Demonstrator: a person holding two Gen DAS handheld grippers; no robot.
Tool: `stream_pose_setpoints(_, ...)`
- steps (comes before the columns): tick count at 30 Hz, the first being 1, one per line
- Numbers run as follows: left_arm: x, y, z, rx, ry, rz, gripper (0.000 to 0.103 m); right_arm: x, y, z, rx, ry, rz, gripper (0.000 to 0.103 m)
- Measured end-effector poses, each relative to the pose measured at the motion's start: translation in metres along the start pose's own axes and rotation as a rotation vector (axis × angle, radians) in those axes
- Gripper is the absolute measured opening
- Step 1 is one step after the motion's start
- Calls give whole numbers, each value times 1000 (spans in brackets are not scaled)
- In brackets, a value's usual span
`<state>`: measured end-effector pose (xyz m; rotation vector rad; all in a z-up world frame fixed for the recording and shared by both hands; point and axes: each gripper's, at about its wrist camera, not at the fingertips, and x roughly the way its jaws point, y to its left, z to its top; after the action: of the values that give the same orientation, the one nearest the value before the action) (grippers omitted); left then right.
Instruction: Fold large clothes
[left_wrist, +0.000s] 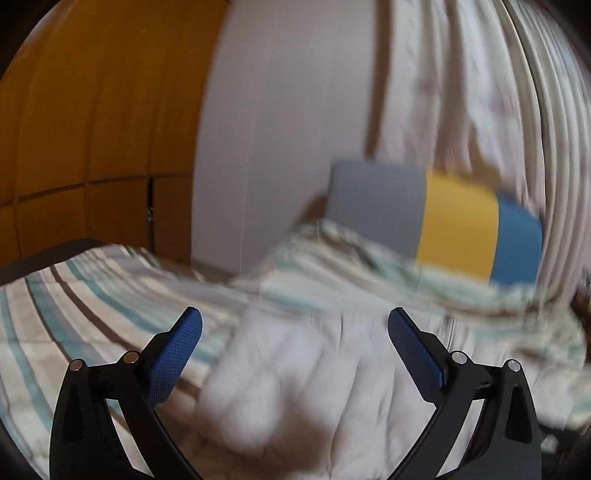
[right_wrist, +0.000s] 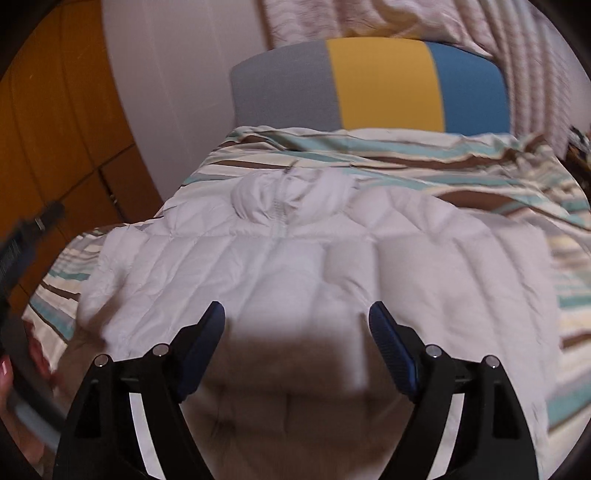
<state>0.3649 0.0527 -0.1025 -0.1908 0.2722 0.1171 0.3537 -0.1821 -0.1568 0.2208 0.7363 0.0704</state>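
Observation:
A white quilted puffer jacket (right_wrist: 314, 258) lies spread front up on a striped bedspread (right_wrist: 461, 162), its zipped collar (right_wrist: 284, 199) pointing away from me. My right gripper (right_wrist: 297, 314) is open and empty, hovering above the jacket's lower middle. The left wrist view is blurred. There the jacket (left_wrist: 295, 369) lies below my left gripper (left_wrist: 295, 321), which is open and empty above the jacket's left part. The other hand-held tool (right_wrist: 22, 266) shows at the left edge of the right wrist view.
A headboard with grey, yellow and blue panels (right_wrist: 380, 85) stands at the far end of the bed. White curtains (left_wrist: 480, 92) hang behind it. A white wall (left_wrist: 266, 129) and an orange wooden wardrobe (left_wrist: 92, 129) are to the left.

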Motion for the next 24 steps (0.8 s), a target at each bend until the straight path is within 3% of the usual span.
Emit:
stream_pose_setpoints(4,-13,26,30,-139,-26,1,100,-37,-14,-15,7,14,-22,80)
stream_pose_setpoints(8,-24,47,30,-142,109,-26,100,-68,-28,-34,7,43,-40,80)
stream_pose_setpoints(12,-42,70,6,-127,188,23,100,-100,-46,-60,17,75,-52,80)
stream_pose_setpoints(16,-54,85,-28,-46,411,-16,100,-126,-64,-86,41,101,-62,80)
stream_pose_setpoints(24,-112,121,-87,44,545,5,100,-181,-99,-138,85,99,-129,80)
